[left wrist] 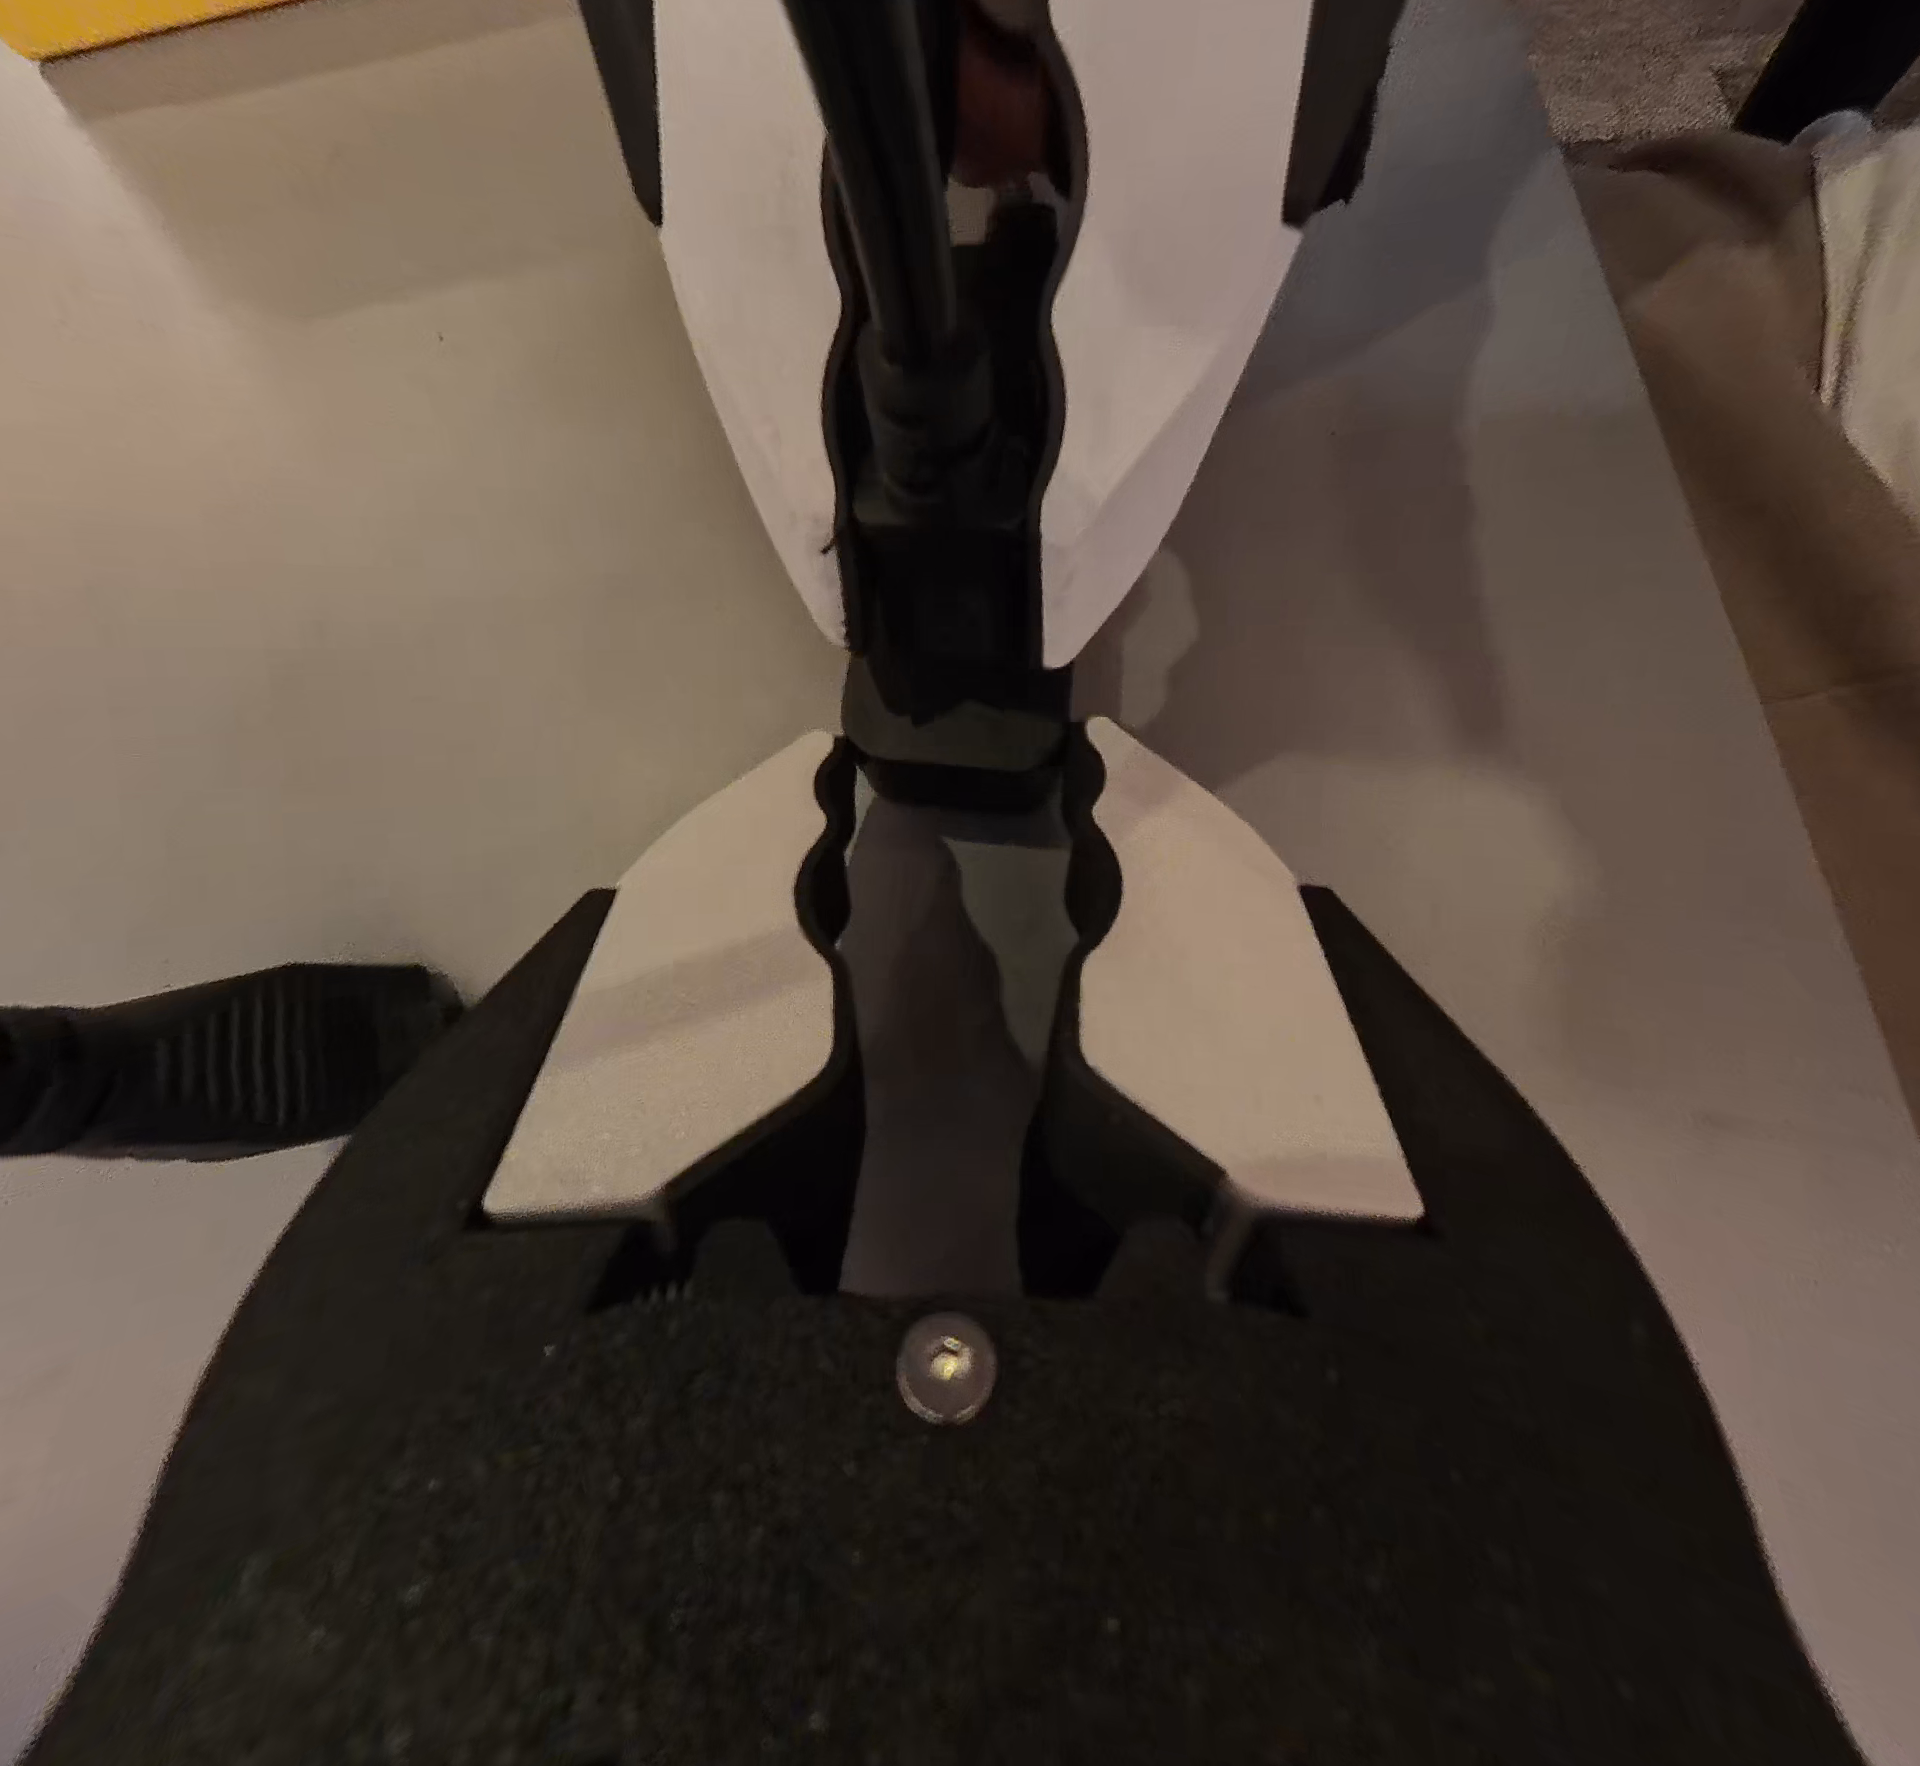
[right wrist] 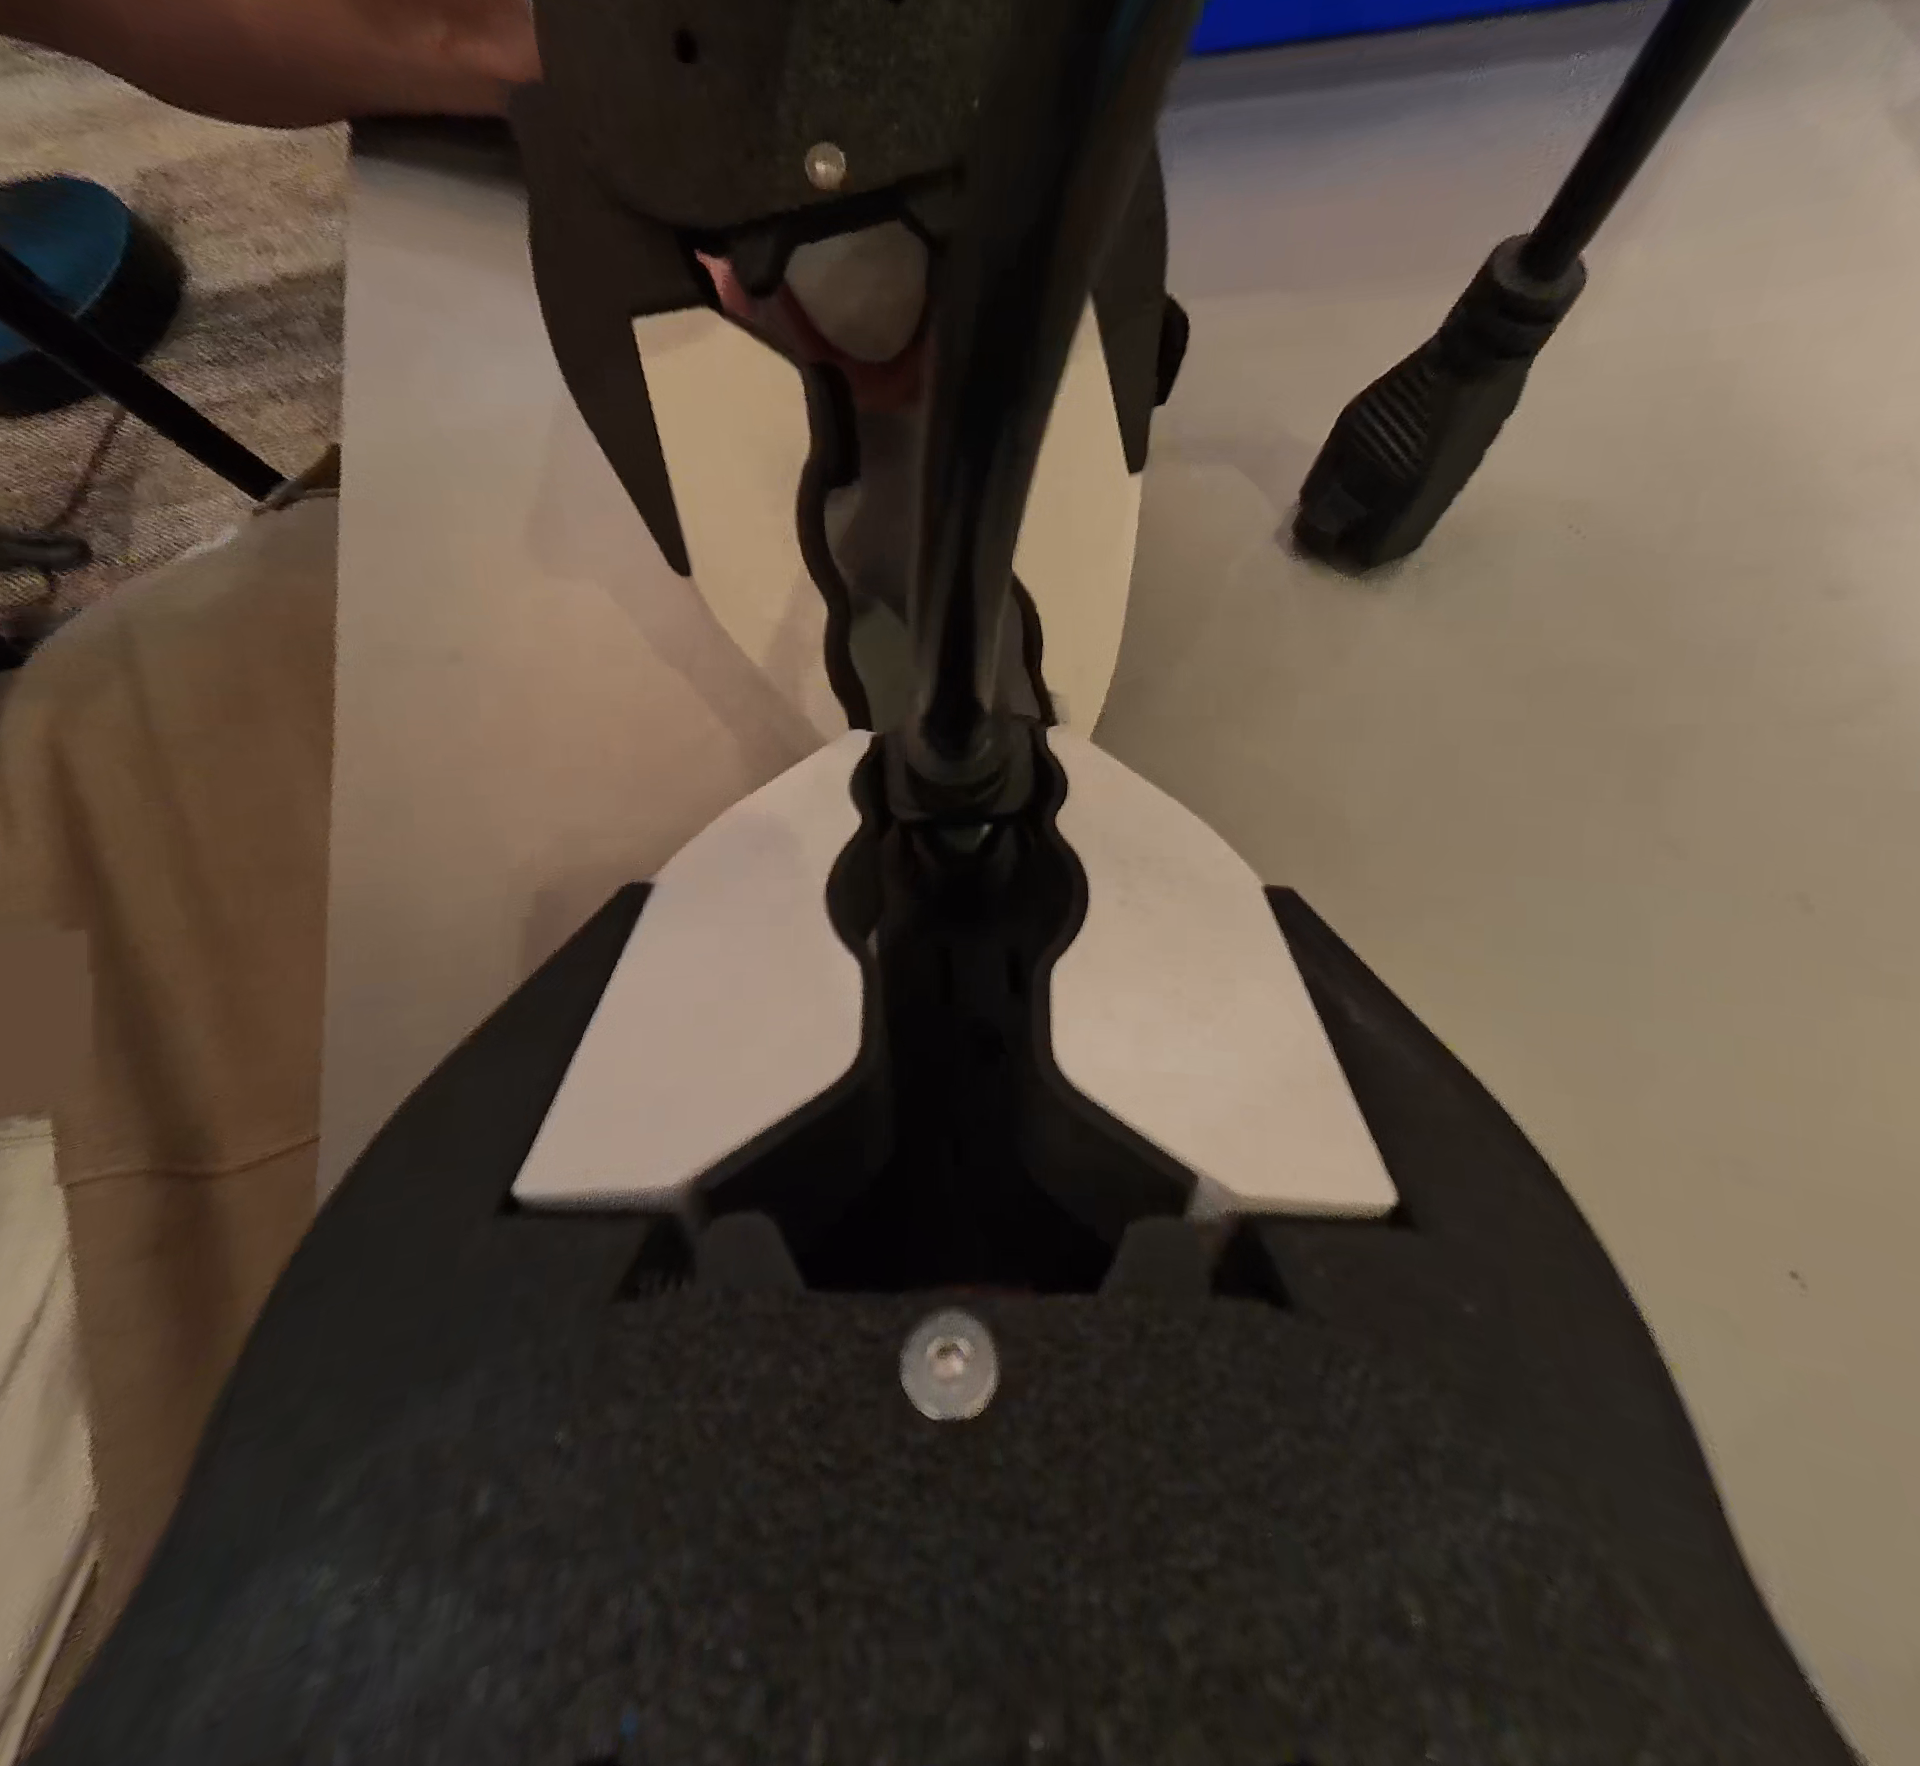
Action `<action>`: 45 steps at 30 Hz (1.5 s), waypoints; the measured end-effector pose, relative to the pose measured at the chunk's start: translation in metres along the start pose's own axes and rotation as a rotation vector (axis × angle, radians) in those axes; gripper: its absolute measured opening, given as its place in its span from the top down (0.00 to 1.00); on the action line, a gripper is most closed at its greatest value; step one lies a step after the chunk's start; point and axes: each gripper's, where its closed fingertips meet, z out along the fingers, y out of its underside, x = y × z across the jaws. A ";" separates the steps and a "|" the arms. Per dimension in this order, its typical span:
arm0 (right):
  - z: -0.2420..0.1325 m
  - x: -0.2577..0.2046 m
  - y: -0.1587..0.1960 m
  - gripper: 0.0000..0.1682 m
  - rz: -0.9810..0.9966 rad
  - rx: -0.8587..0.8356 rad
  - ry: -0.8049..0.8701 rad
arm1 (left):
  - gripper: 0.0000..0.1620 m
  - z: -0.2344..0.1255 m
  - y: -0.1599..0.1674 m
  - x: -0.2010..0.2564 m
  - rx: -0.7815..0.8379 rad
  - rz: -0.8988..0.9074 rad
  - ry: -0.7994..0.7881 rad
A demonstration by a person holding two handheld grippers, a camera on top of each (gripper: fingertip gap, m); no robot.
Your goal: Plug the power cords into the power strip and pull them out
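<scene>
Left wrist view: the left white-and-black two-finger gripper (left wrist: pixel 956 766) clenched one end of a black moulded plug connector (left wrist: pixel 951 677) above the pale table (left wrist: pixel 312 469).
Right wrist view: the right gripper (right wrist: pixel 956 786) clenched the connector's cord end; a spare black ribbed plug (right wrist: pixel 1413 459) lay nearby.
Handling: rigid, light; best gripped on the body, since the cord flexes.

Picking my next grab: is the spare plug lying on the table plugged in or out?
Out. The spare plug lies loose on the white table, its end free and mated with nothing.
</scene>
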 end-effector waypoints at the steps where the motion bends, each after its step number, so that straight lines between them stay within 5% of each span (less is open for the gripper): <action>1: 0.000 0.000 -0.001 0.85 0.007 0.010 -0.006 | 0.76 0.000 0.000 0.000 -0.004 -0.003 0.001; 7: 0.005 0.003 -0.003 0.85 0.032 0.068 0.051 | 0.76 0.001 0.004 -0.001 -0.025 -0.008 -0.004; 9: 0.001 0.001 0.002 0.77 0.041 0.073 0.054 | 0.76 -0.001 0.005 -0.001 -0.025 -0.009 0.001; 12: -0.002 0.004 0.002 0.86 0.027 0.115 0.091 | 0.76 -0.001 0.005 -0.001 -0.025 -0.004 0.000; 37: -0.008 0.000 -0.009 0.86 0.086 0.204 -0.093 | 0.76 -0.004 -0.004 0.003 0.034 0.018 -0.027; 45: 0.006 0.006 -0.012 0.85 0.062 0.146 0.022 | 0.76 -0.010 0.004 -0.003 0.006 -0.056 0.027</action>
